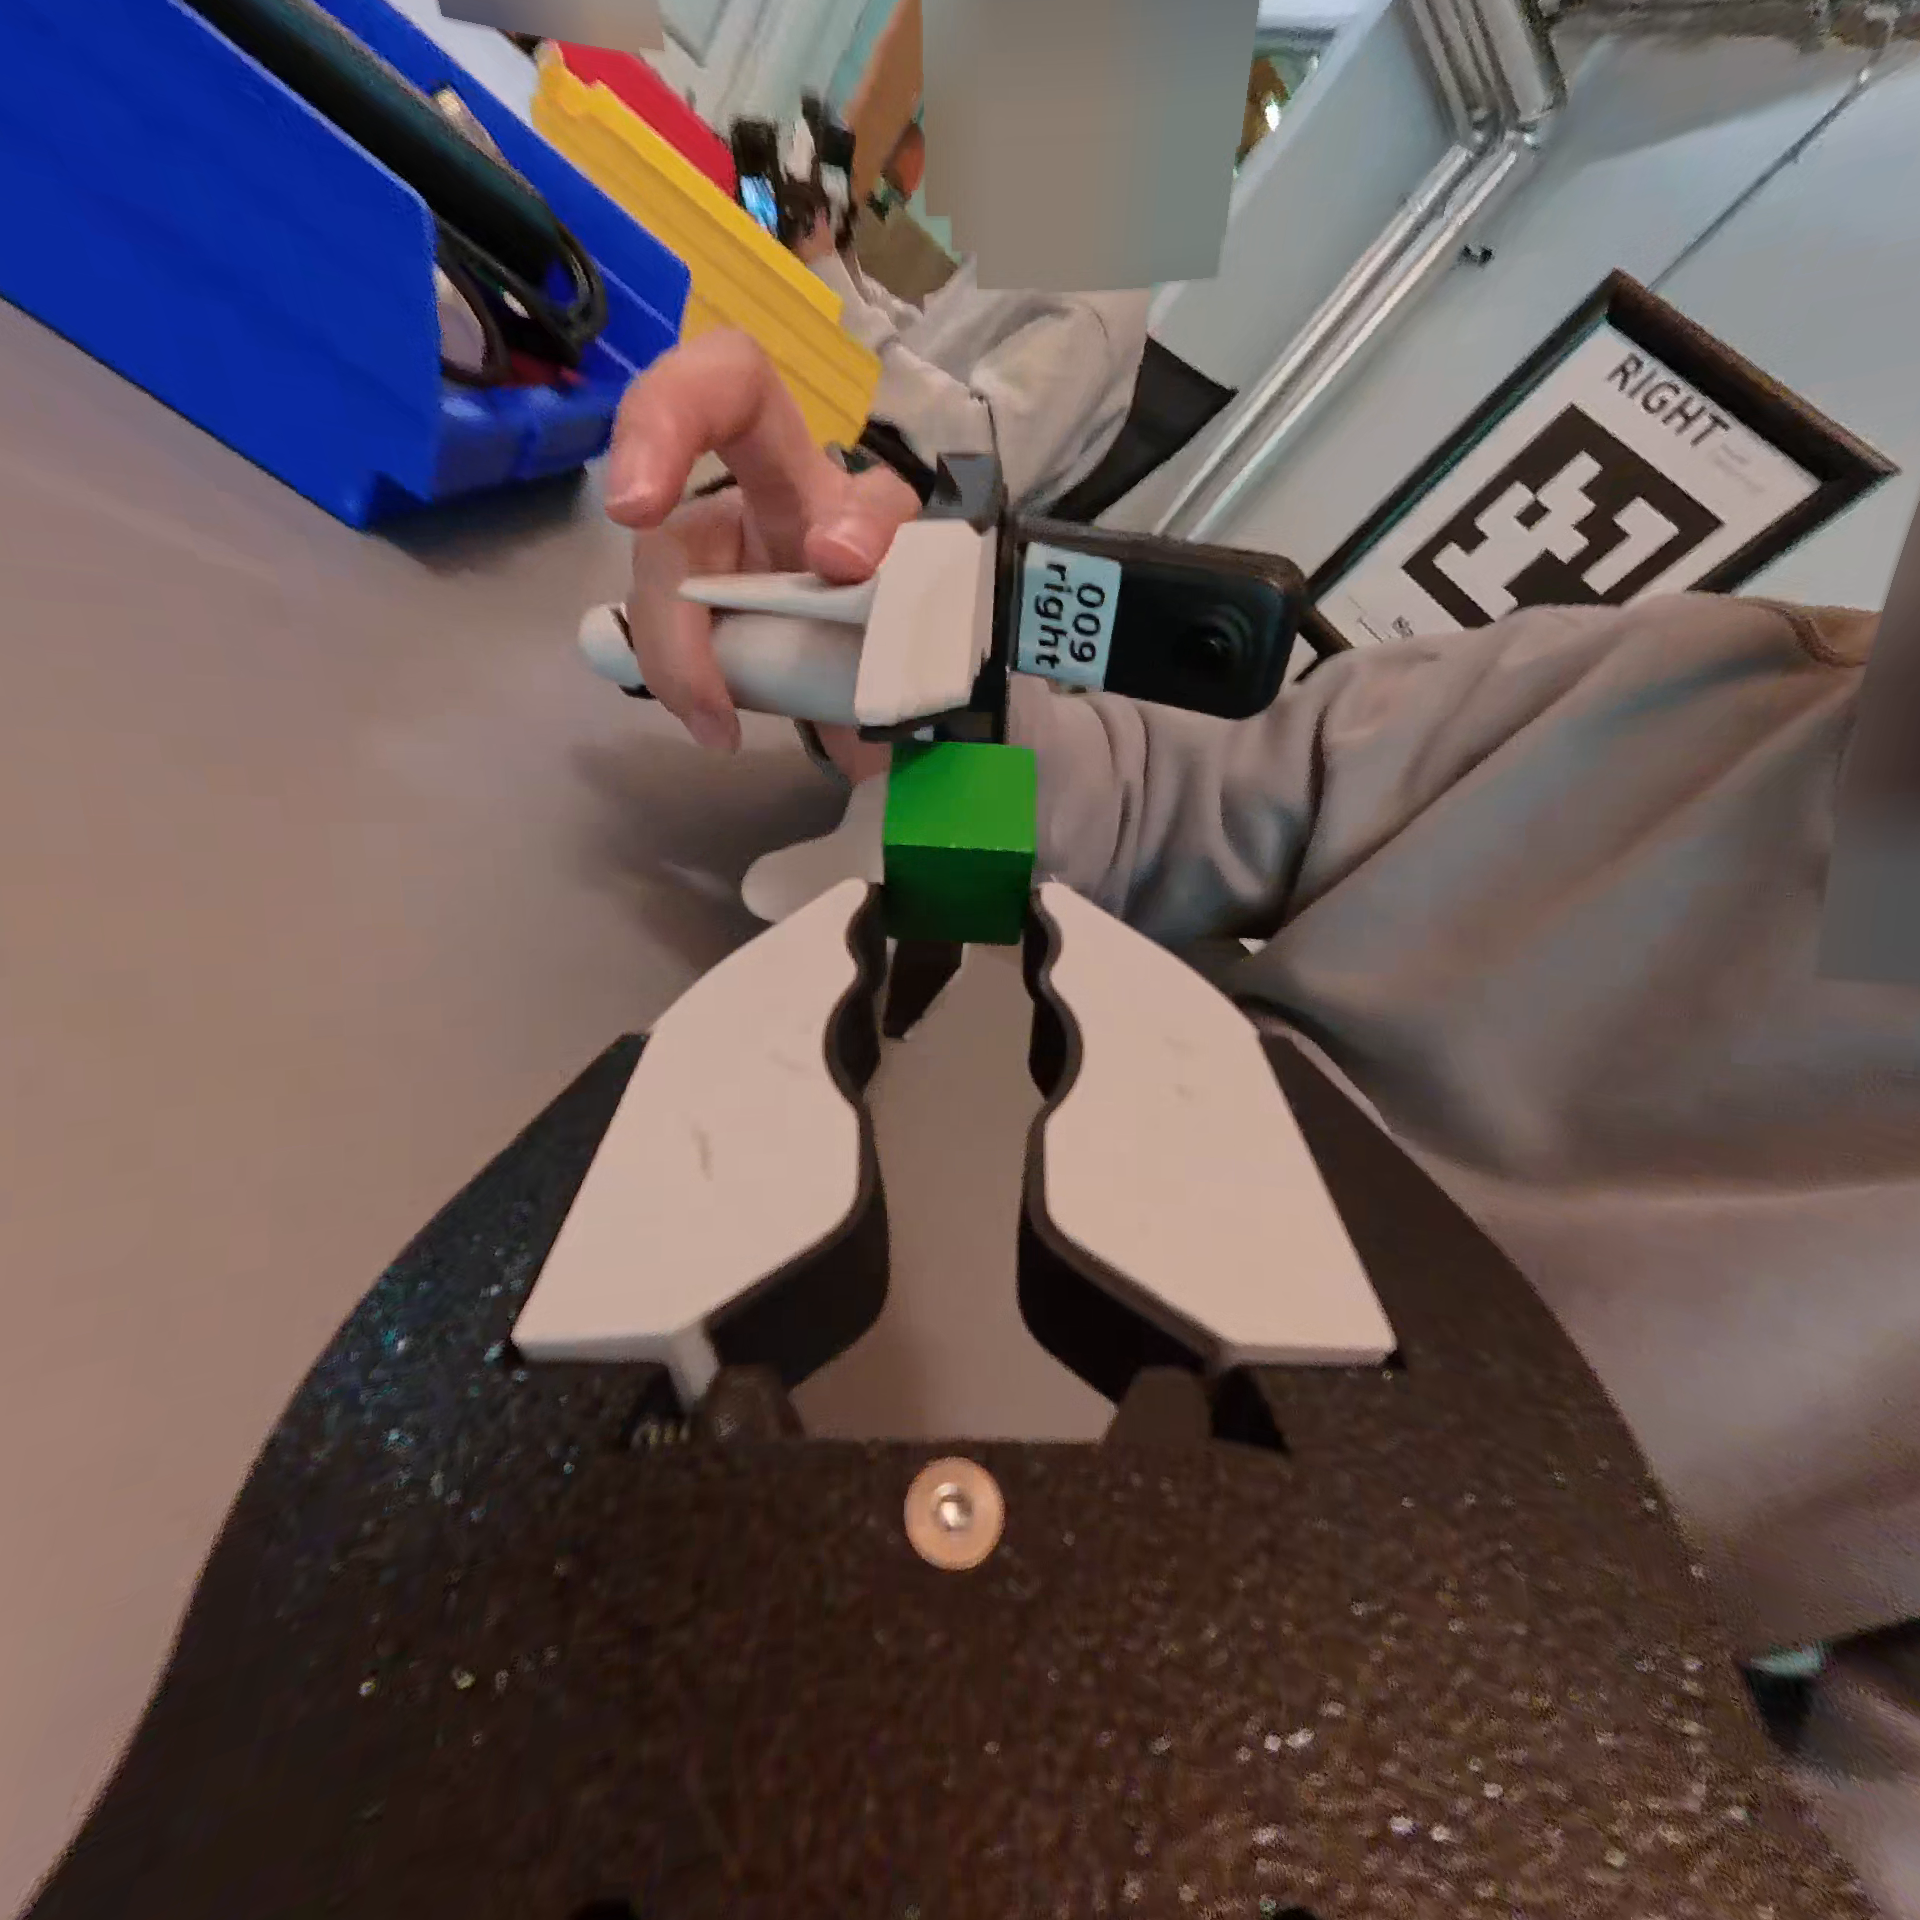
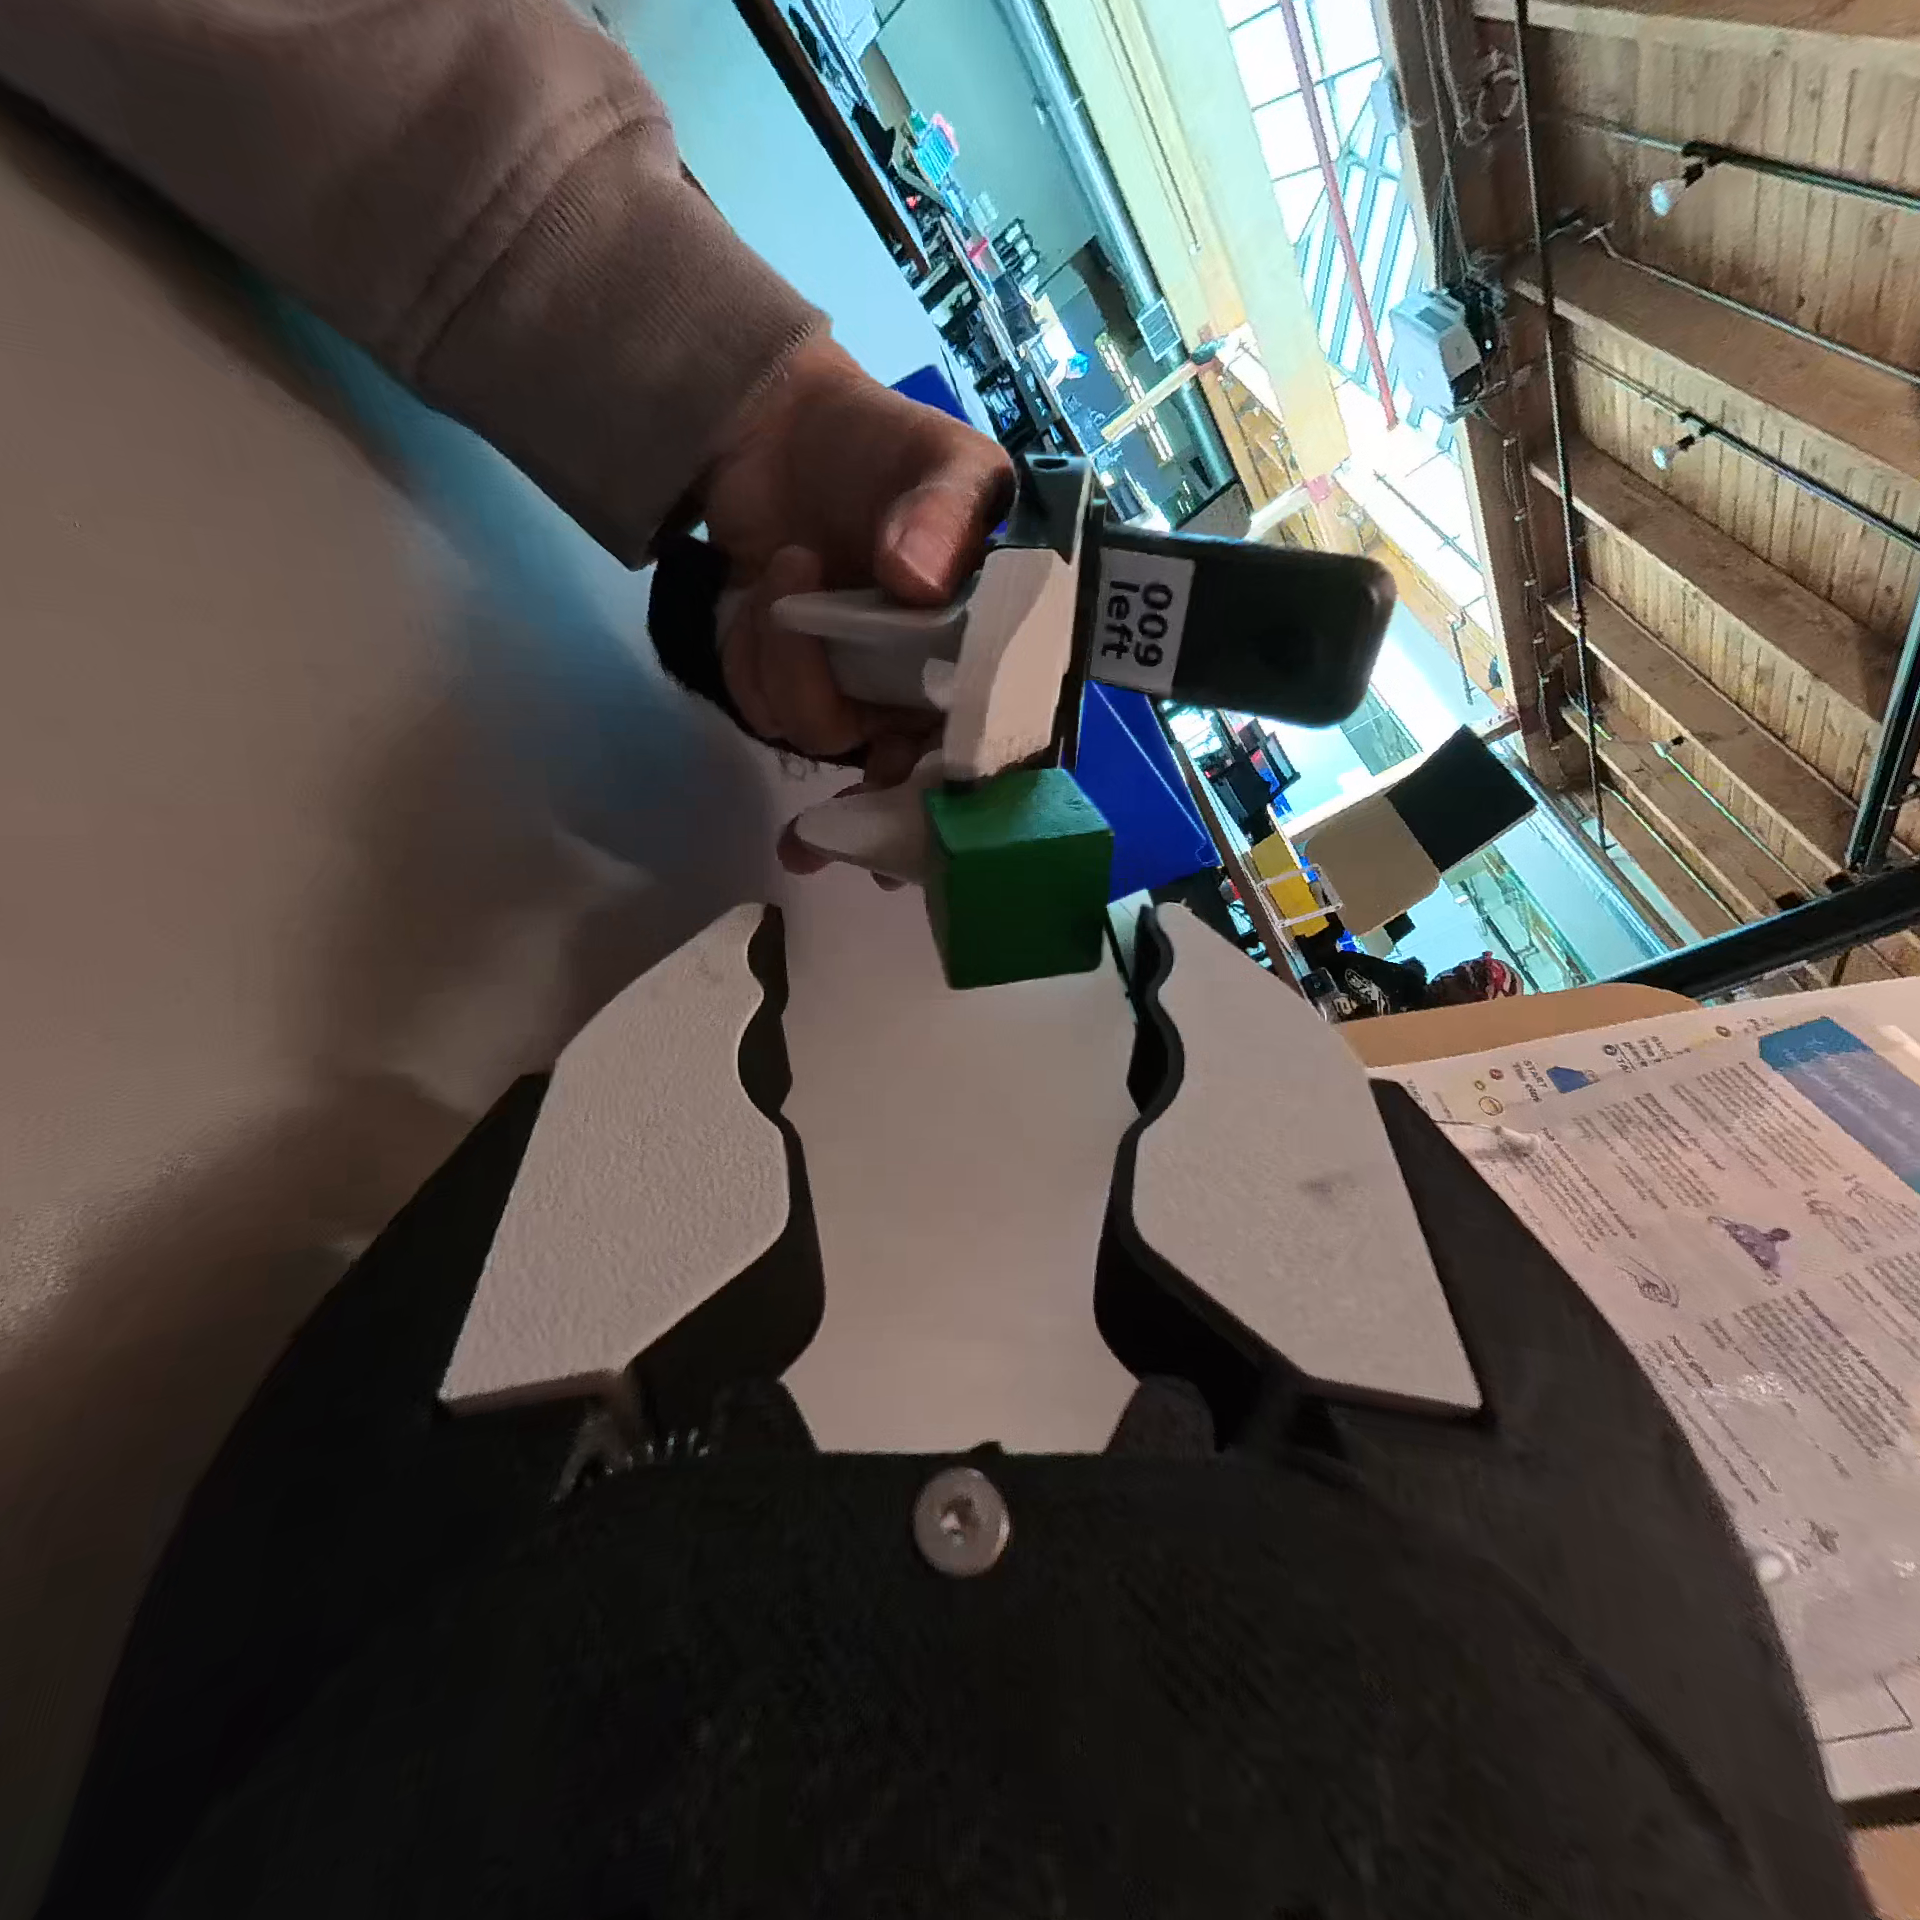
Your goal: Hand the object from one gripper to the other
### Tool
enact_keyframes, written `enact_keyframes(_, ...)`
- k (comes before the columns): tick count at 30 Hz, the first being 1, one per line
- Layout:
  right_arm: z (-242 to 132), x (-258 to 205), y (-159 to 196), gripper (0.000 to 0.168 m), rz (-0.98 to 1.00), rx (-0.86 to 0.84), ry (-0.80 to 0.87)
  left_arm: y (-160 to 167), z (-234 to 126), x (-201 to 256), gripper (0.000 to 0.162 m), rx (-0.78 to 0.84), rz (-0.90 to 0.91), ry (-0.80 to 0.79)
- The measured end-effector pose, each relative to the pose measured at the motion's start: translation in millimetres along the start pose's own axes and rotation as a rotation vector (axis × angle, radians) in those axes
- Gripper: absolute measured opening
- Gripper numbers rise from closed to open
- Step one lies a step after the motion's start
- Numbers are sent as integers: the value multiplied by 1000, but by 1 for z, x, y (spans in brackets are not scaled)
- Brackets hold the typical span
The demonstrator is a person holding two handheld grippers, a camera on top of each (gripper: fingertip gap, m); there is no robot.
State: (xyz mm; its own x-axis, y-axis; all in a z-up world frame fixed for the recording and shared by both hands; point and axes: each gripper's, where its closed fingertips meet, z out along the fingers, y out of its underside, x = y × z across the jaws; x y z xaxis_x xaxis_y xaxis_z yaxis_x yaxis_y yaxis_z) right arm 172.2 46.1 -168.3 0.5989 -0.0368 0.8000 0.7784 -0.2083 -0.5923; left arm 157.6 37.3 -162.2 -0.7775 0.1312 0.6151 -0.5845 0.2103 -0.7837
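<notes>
A green cube (image 1: 958, 847) is pinched between the tips of my left gripper (image 1: 954, 914), which is shut on it and holds it in the air above the grey table (image 1: 260, 883). My right gripper (image 2: 958, 925) is open wide and faces it. The cube (image 2: 1013, 894) sits between its two fingertips, nearer the right one, with a gap on the left side. In the left wrist view, one white finger (image 1: 795, 873) of the right gripper shows beside the cube, and a hand (image 1: 717, 520) holds its handle.
A blue bin (image 1: 260, 260) with cables and a yellow bin (image 1: 727, 260) stand at the table's far left. A framed marker sign (image 1: 1558, 520) leans at the right. A printed sheet (image 2: 1714, 1299) lies on a wooden surface. A person's grey sleeves (image 1: 1455, 831) are close by. My left and right fingertips are right by each other.
</notes>
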Motion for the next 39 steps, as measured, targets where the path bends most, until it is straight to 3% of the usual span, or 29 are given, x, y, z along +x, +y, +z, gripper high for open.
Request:
enact_keyframes(3,3,-2,-3,53,5,13,4,6,5,-1,24,-35,-17,-3)
enact_keyframes(6,5,-1,2,30,-9,-34,30,8,7,-5,24,-46,-40,-13)
enact_keyframes(10,8,5,18,29,-8,-161,56,4,5,-20,25,-5,-46,-94)
enact_keyframes(13,2,25,46,29,-60,-365,171,-9,-6,-47,28,70,12,-323)
enact_keyframes(16,-13,43,78,29,-116,-605,274,-22,-20,-69,49,101,174,-609)
enact_keyframes(19,-22,46,98,29,-179,-765,296,-31,-10,-69,55,116,298,-729)
enact_keyframes(23,-18,44,97,29,-248,-802,293,-25,4,-80,59,95,302,-861)
enact_keyframes(39,-7,33,87,29,-308,-772,256,-24,16,-80,27,174,262,-788)
